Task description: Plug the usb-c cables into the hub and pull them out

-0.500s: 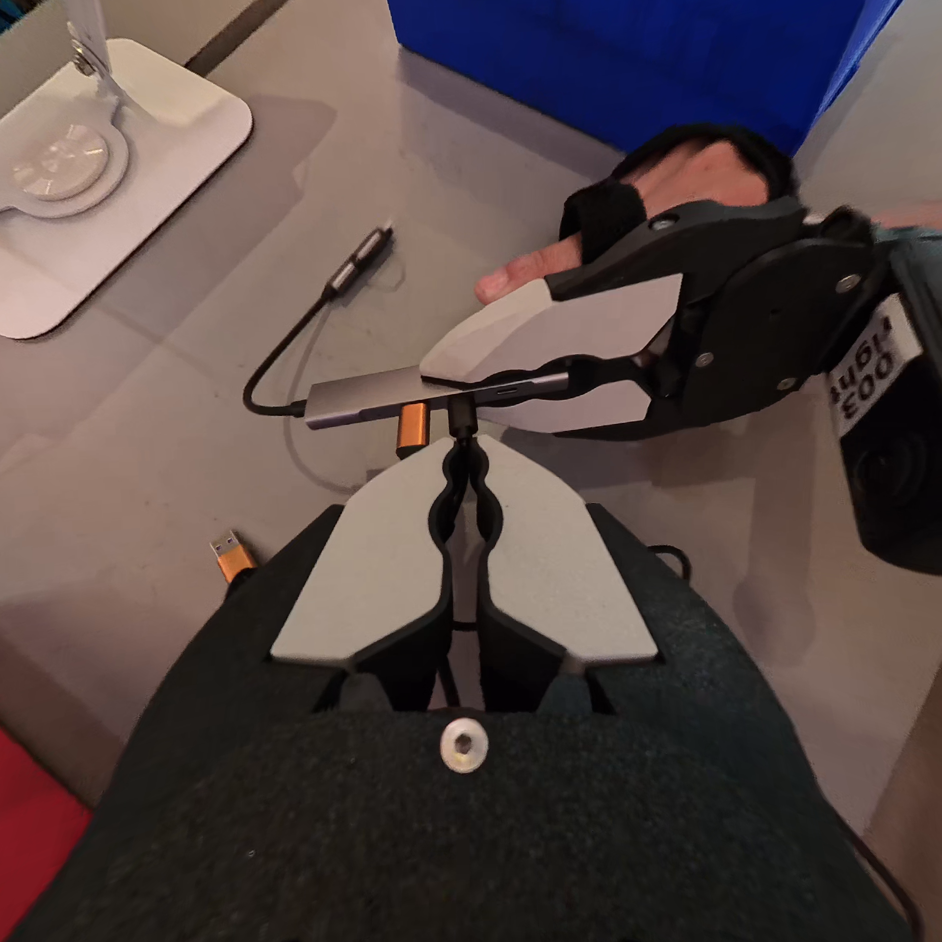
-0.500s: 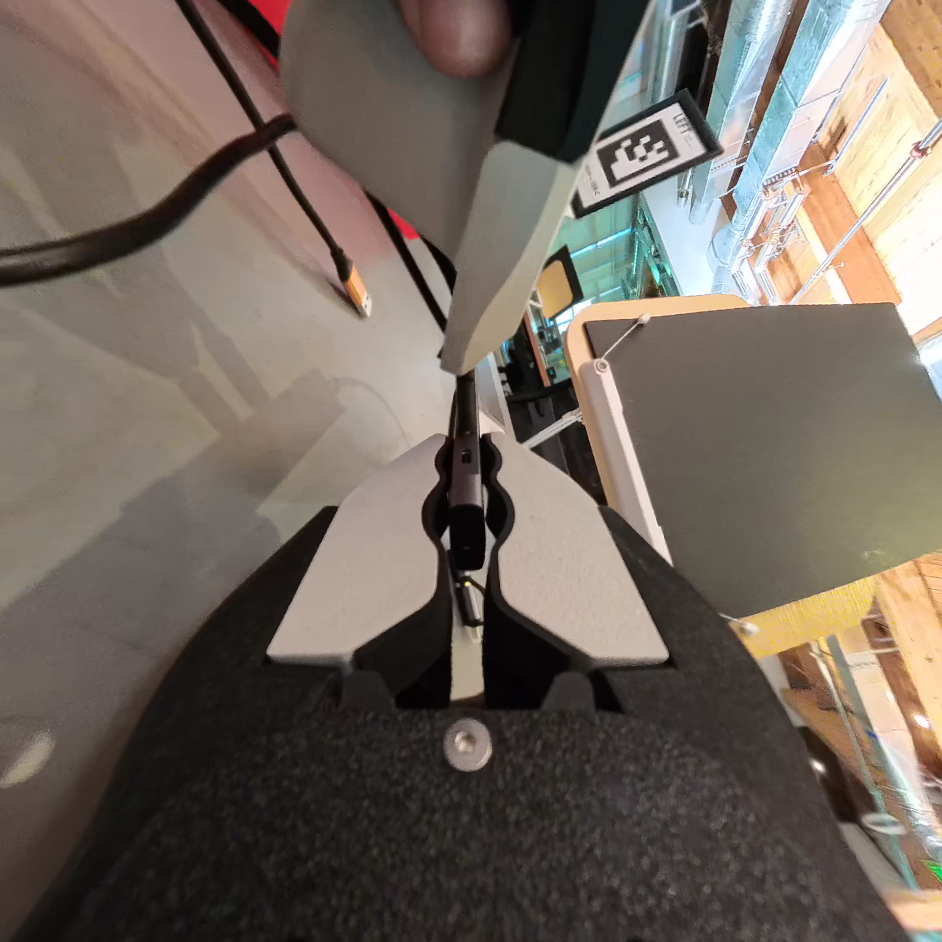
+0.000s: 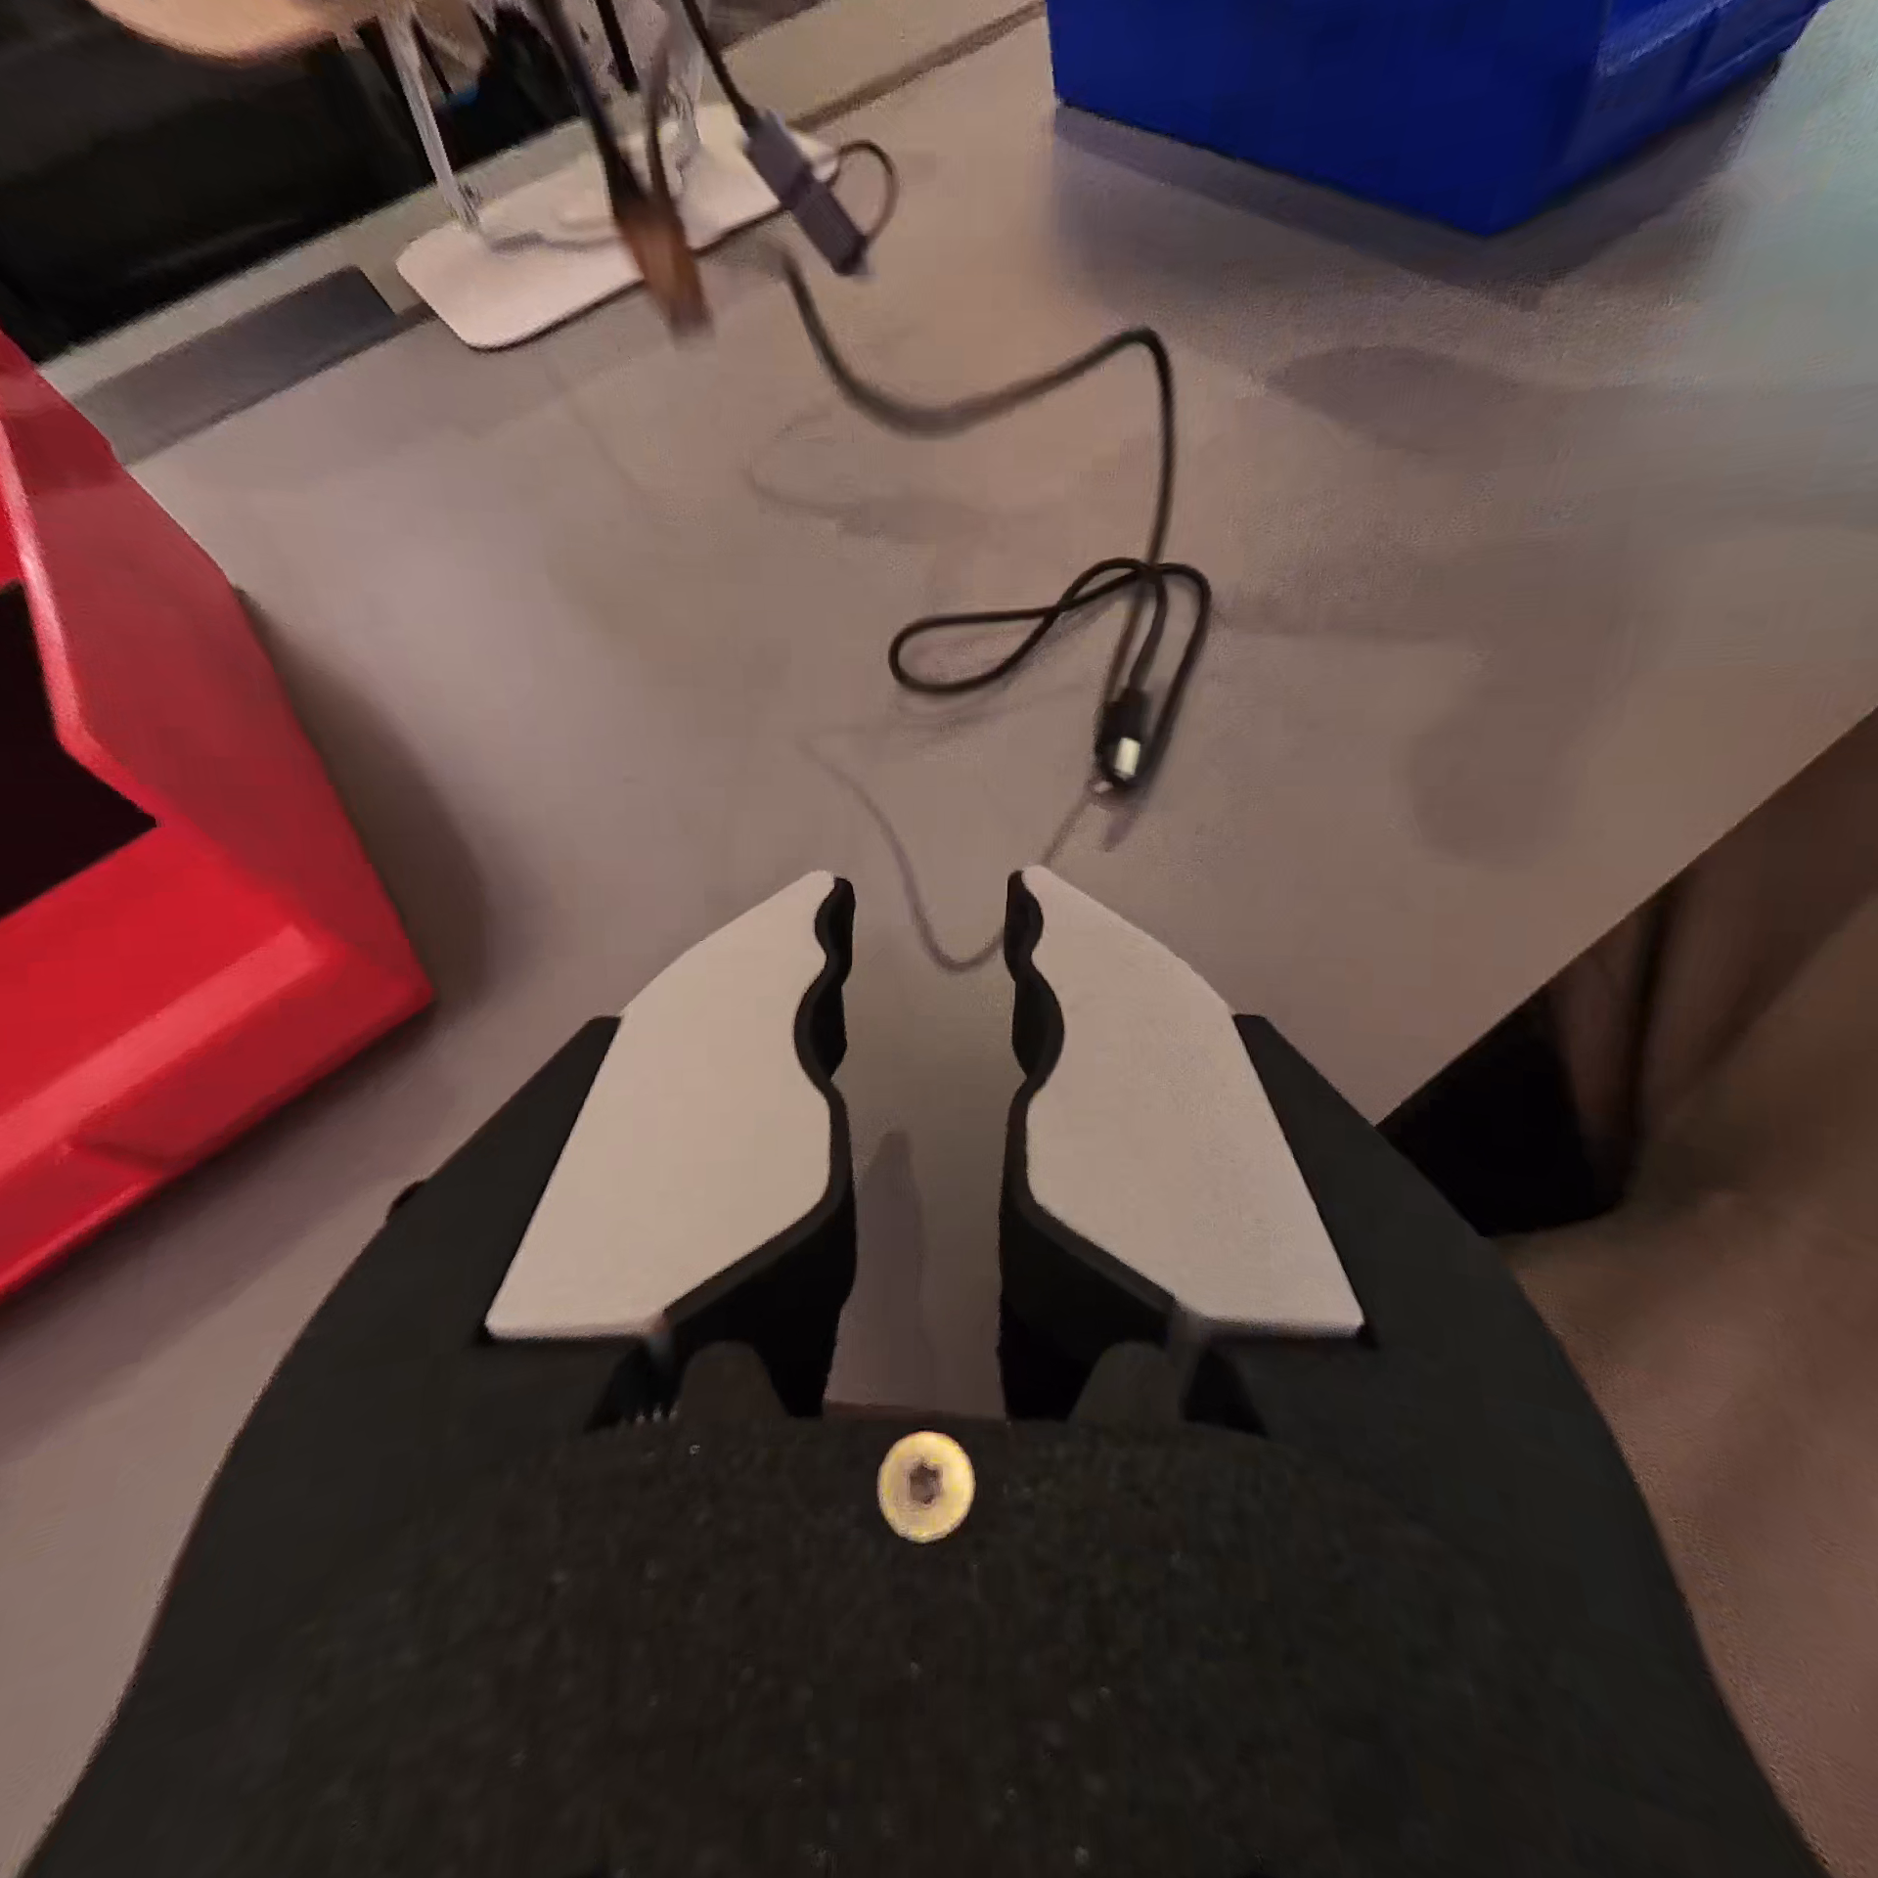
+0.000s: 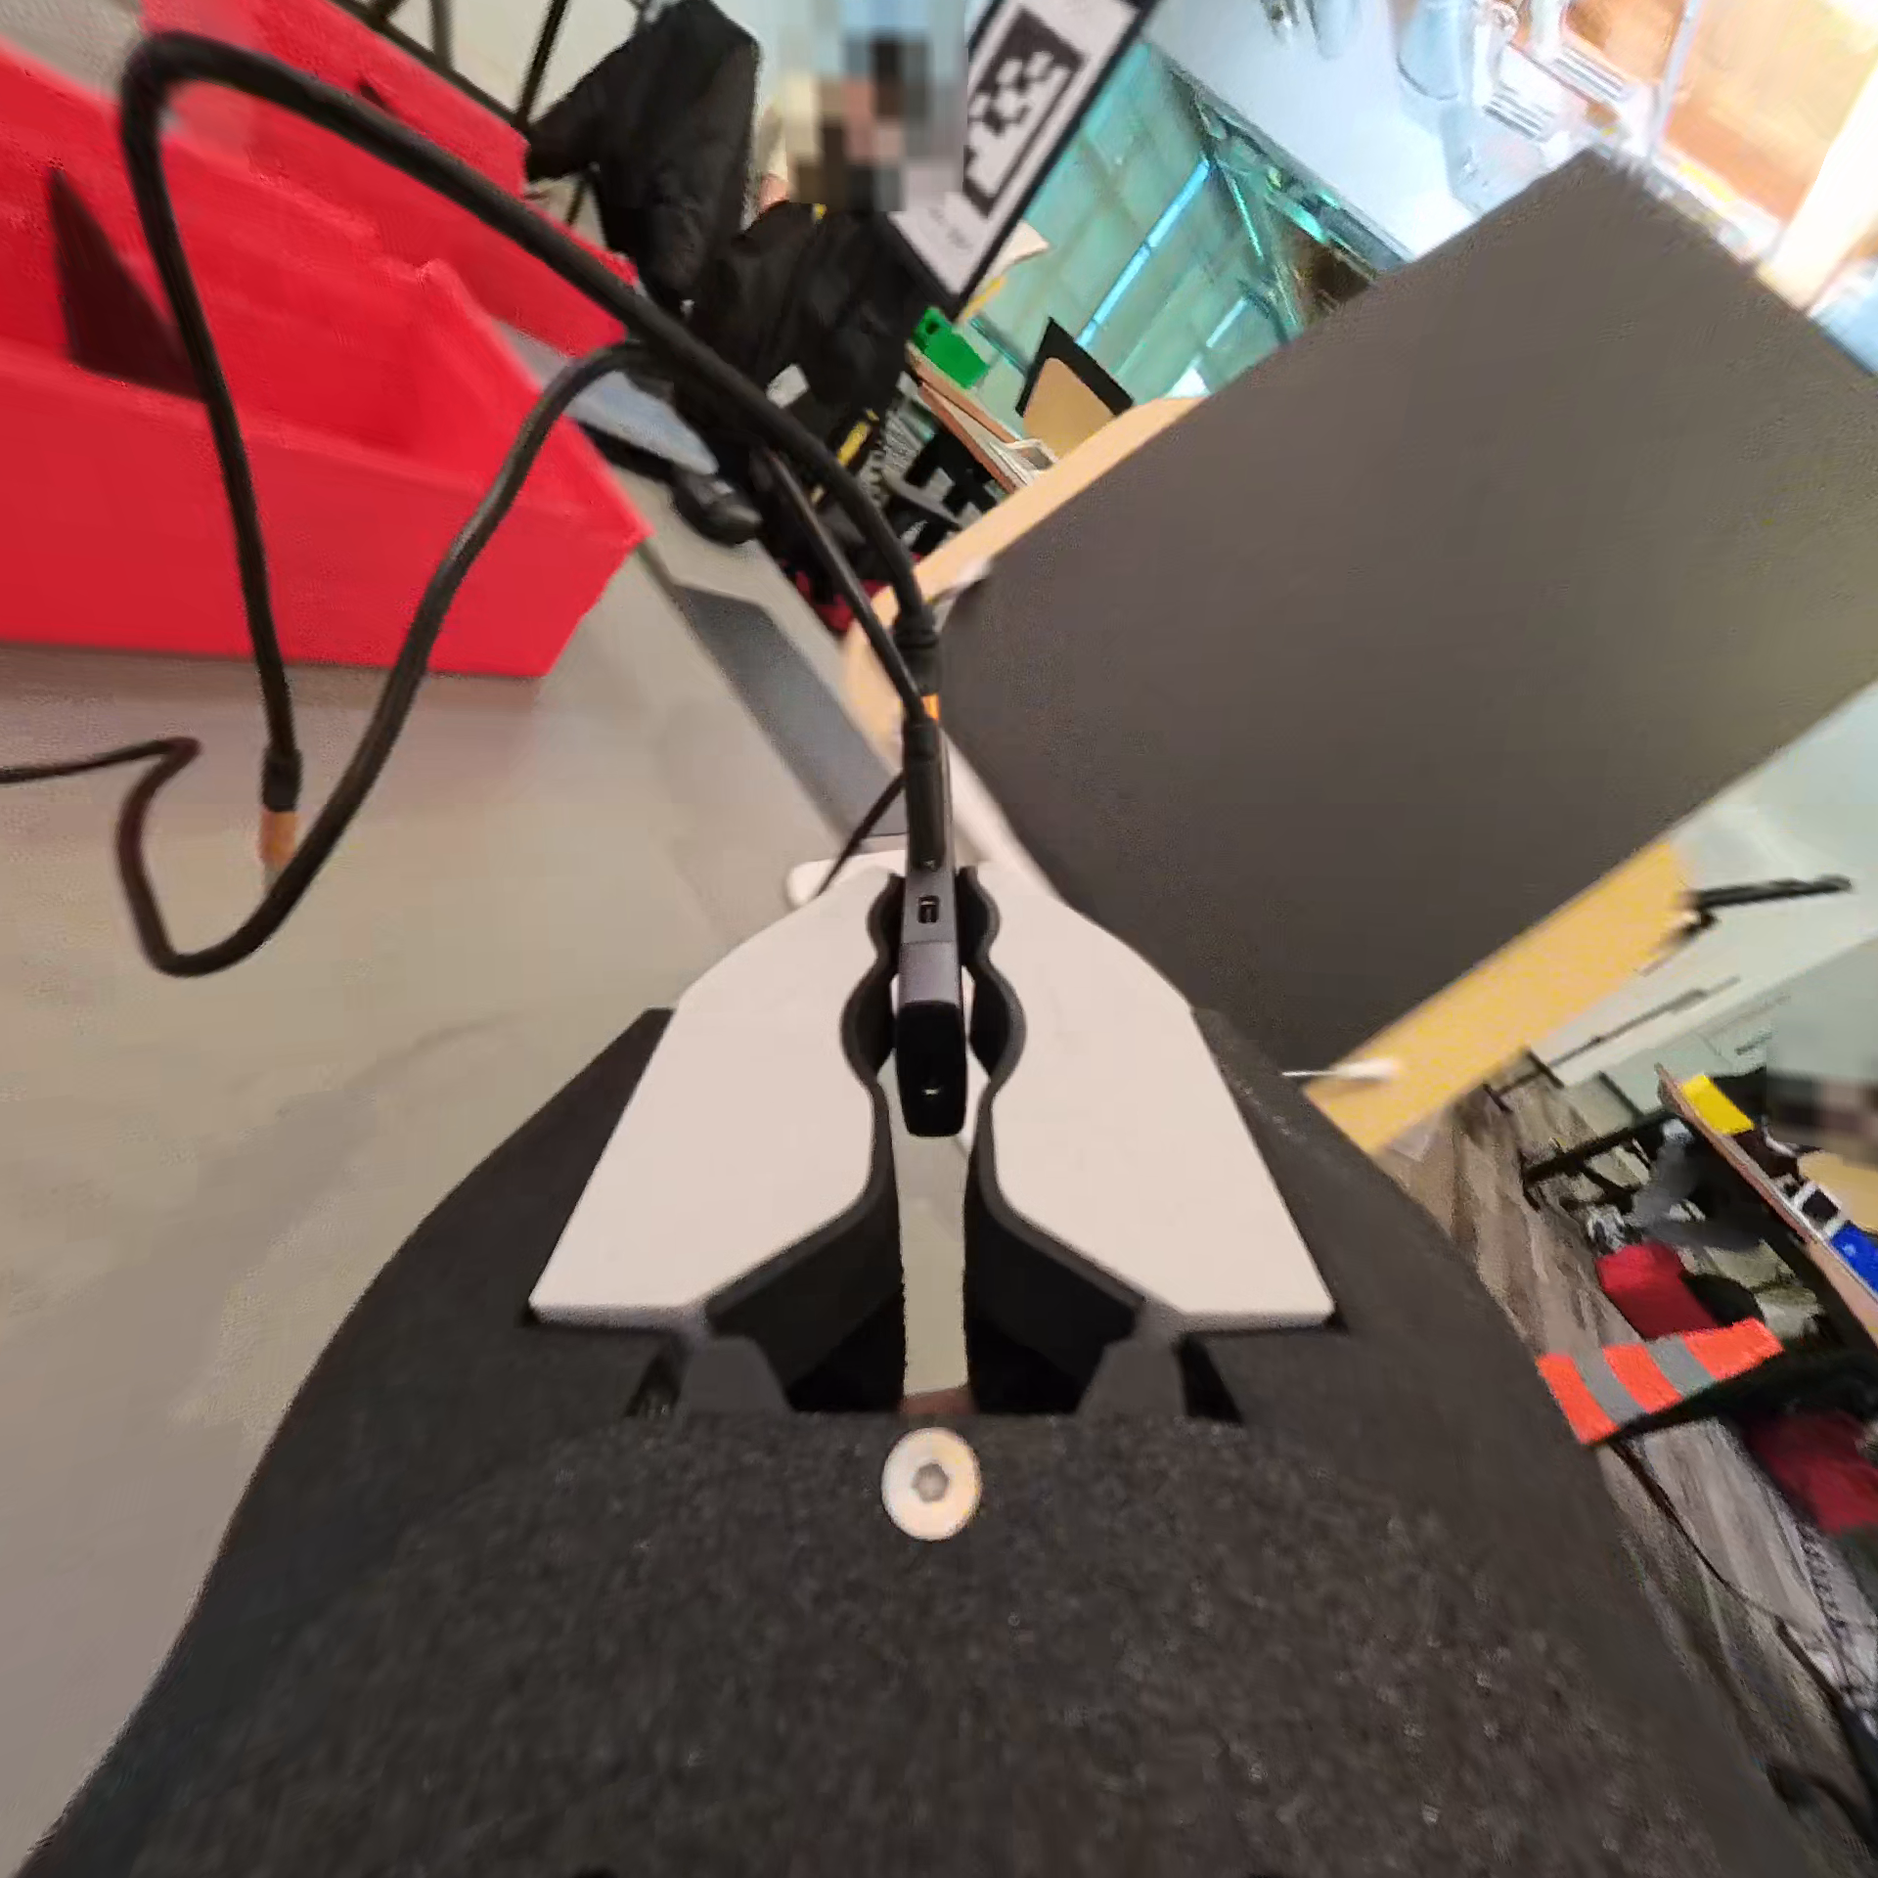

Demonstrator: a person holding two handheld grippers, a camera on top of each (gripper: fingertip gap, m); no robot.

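Right claw (image 4: 930, 976) clamps the grey hub (image 4: 927, 1016) end-on, black cables (image 4: 427, 650) trailing toward red bins (image 4: 305, 488)

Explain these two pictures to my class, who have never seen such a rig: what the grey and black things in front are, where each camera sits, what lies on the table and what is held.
There is no robot here. A person holds a pair of tongs in each hand, and a camera on each looks forward along its two grey fingers.

In the left wrist view, the left tongs are open and empty above a grey table. On the table lie a loose black cable, a red bin and a blue bin.

In the right wrist view, the right tongs are shut on the dark grey hub, seen end on and lifted. A black cord runs from its far end. An orange-tipped cable dangles nearby; where it attaches is unclear.
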